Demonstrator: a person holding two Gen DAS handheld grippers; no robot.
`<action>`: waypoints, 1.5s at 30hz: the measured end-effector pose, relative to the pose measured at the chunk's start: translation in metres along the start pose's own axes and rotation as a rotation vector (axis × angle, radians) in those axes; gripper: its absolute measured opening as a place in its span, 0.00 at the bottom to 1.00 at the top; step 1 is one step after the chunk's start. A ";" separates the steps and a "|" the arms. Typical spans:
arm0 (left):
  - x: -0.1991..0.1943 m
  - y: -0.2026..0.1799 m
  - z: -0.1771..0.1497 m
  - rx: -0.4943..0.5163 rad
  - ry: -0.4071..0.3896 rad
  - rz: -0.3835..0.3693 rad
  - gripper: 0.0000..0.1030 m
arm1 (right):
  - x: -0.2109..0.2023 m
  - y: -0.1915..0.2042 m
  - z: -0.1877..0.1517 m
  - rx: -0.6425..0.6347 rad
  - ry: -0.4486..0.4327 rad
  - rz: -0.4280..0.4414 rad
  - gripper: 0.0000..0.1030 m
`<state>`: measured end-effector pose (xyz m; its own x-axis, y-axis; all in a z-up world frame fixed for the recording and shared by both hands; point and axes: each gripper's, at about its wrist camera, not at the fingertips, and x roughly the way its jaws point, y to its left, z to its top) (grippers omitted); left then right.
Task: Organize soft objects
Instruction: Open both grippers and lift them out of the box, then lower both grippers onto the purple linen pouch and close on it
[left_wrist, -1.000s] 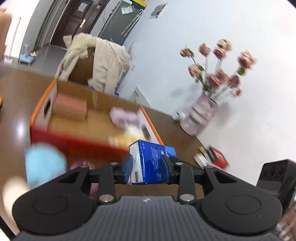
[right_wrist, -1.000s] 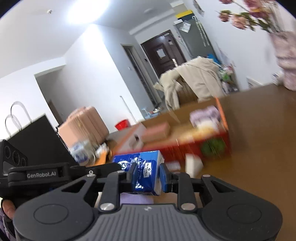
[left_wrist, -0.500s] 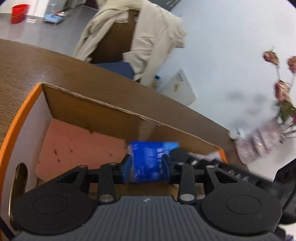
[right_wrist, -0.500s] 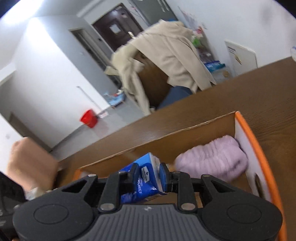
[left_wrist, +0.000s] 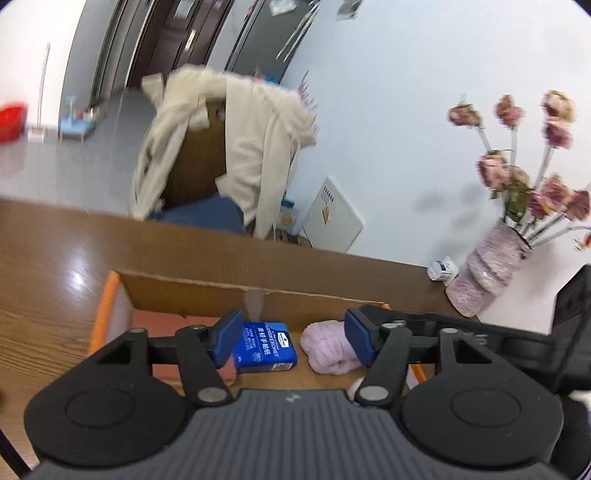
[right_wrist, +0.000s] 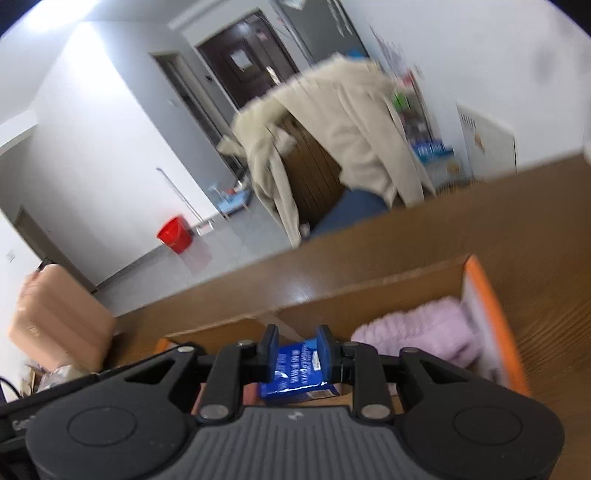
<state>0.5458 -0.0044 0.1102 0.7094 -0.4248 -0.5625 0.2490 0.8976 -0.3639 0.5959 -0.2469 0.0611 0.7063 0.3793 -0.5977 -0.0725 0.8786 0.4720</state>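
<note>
Left wrist: my left gripper (left_wrist: 291, 341) is opening wide, jaws clear of the tissue pack (left_wrist: 265, 346) lying in the box (left_wrist: 110, 295) beside the pink plush (left_wrist: 328, 349).

Right wrist: my right gripper (right_wrist: 294, 355) is squeezing 1 light, squashy pack (right_wrist: 297, 373) across its flat sides, over the box middle.

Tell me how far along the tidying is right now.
Done: a blue tissue pack and a pink fluffy item lie in the cardboard box; the left gripper has just opened. In hand: the right gripper holds a second tissue pack over the box, unreleased.
</note>
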 end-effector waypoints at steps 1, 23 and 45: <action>-0.014 -0.004 0.000 0.025 -0.014 0.009 0.66 | -0.019 0.005 0.001 -0.034 -0.012 0.011 0.24; -0.248 -0.062 -0.171 0.372 -0.328 0.274 0.90 | -0.297 0.042 -0.146 -0.553 -0.350 -0.050 0.66; -0.260 -0.015 -0.313 0.073 -0.237 0.227 0.95 | -0.298 0.022 -0.339 -0.445 -0.220 0.016 0.67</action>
<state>0.1508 0.0559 0.0295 0.8838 -0.1810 -0.4314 0.1071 0.9759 -0.1901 0.1450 -0.2423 0.0304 0.8312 0.3655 -0.4189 -0.3442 0.9301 0.1286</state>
